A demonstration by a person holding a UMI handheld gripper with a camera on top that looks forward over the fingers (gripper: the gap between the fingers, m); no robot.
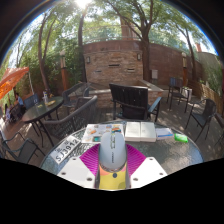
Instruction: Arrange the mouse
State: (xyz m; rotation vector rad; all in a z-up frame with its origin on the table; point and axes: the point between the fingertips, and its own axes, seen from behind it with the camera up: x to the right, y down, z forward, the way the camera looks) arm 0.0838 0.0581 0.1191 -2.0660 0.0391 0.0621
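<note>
Between the two fingers of the hand-held gripper [113, 172] lies a grey mouse [113, 153], its long axis pointing away along the fingers. Its rear end runs down out of sight, so the whole shape cannot be seen. The magenta pads [91, 160] flank it closely on both sides; the fingers appear to press on its sides, though the exact contact line is hard to make out. Below the mouse a yellowish patch shows, too cut off to identify. Just ahead of the fingers, on the surface [75, 143], lie a book or flat box [140, 130] and some printed papers [100, 131], their text too small to read. A small green object [181, 138] sits off to the right, unclear in kind. Beyond stand dark chairs [130, 100], a brick wall [115, 60] and trees [145, 15].
</note>
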